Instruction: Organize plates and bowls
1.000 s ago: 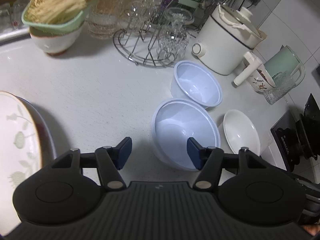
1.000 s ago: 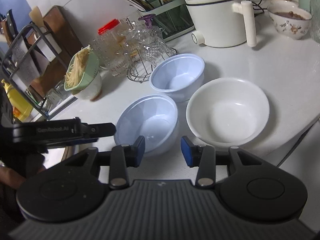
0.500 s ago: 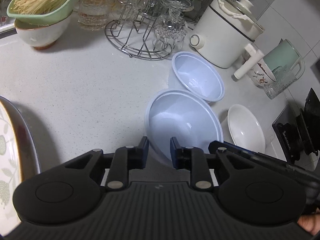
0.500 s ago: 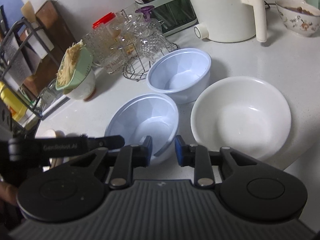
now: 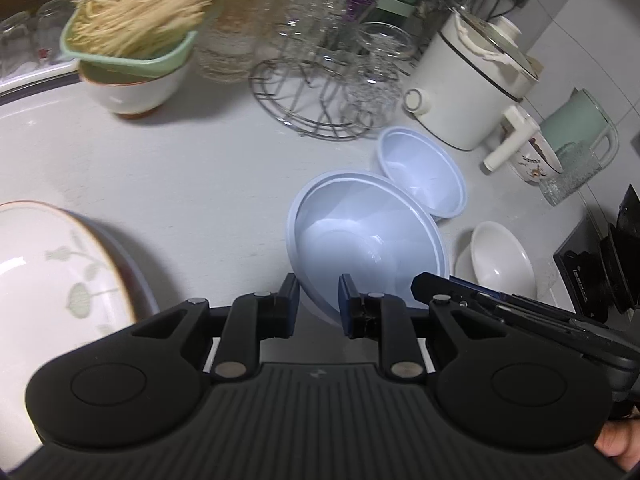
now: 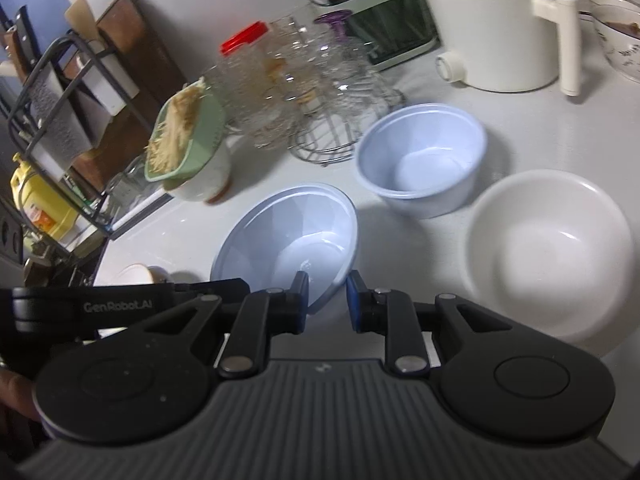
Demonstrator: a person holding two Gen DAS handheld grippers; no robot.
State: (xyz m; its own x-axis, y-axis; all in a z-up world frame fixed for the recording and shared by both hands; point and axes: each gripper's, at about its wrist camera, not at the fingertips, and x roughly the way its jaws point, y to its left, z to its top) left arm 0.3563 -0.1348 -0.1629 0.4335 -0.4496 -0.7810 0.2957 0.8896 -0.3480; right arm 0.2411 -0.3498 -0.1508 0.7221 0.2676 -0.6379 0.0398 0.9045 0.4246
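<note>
**Both grippers clamped on one blue bowl's rim**

The left gripper (image 5: 319, 300) and the right gripper (image 6: 328, 300) each pinch the near rim of the wide blue bowl (image 5: 370, 236), tilted on the white counter (image 5: 180, 176); bare counter lies to its left, up to the floral plate (image 5: 52, 276); two blue bowls, the deeper blue bowl (image 6: 424, 160) touching behind; one white bowl (image 6: 548, 248) near the counter's edge.

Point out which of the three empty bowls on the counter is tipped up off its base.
The wide pale-blue bowl, nearest both grippers, is tilted. The deeper blue bowl and the white bowl sit flat.
</note>
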